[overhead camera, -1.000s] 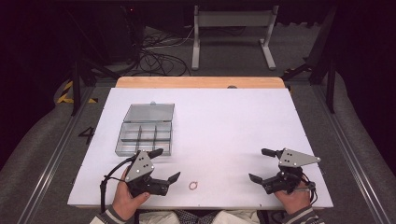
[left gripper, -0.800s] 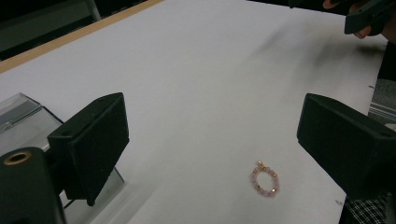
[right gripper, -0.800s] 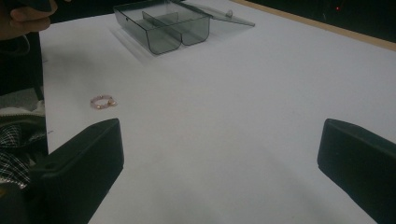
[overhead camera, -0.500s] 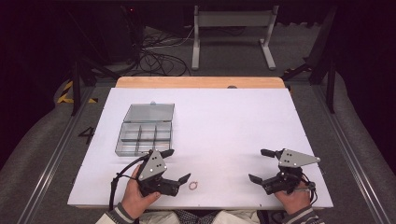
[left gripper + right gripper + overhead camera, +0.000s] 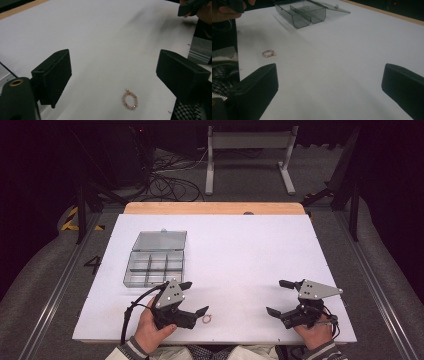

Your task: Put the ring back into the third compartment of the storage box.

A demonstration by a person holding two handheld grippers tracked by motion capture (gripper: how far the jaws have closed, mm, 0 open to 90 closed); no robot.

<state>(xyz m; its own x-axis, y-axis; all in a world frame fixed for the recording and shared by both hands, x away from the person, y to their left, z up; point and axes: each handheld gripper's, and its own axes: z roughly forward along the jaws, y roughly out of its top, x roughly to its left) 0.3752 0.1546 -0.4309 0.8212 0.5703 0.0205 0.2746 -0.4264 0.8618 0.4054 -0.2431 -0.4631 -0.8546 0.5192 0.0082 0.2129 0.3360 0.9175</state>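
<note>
At the bottom of the high view, a person's two hands are coming in, each holding a pair of black tongs. The left tongs (image 5: 194, 298) are sitting low and left of the middle. Their jaws are standing wide apart and have just been closing a little, with nothing pressed between them. The right tongs (image 5: 280, 297) are resting at the lower right of the frame. Their jaws are gaping wide too, and nothing is between them.

A small ring of pink beads with tiny gold bits (image 5: 206, 319) is lying flat on the white surface (image 5: 240, 255). In the high view it is sitting just right of the tip of the lower left jaw, near the bottom edge of the surface. In the left gripper view, the bead ring (image 5: 129, 99) is showing low in the frame, right of the middle, in the gap between the two jaws, and no jaw is touching it. In the right gripper view, it (image 5: 268, 53) is lying at the left side of the frame, well apart from the right tongs.

Farther up and to the left in the high view, a clear grey plastic box with small compartments (image 5: 154, 268) is sitting on the surface. Its lid (image 5: 160, 240) is lying open and flat behind it. The compartments are looking bare.

At the far edge, a light brown wooden strip (image 5: 215, 208) is running along the top of the white surface.
</note>
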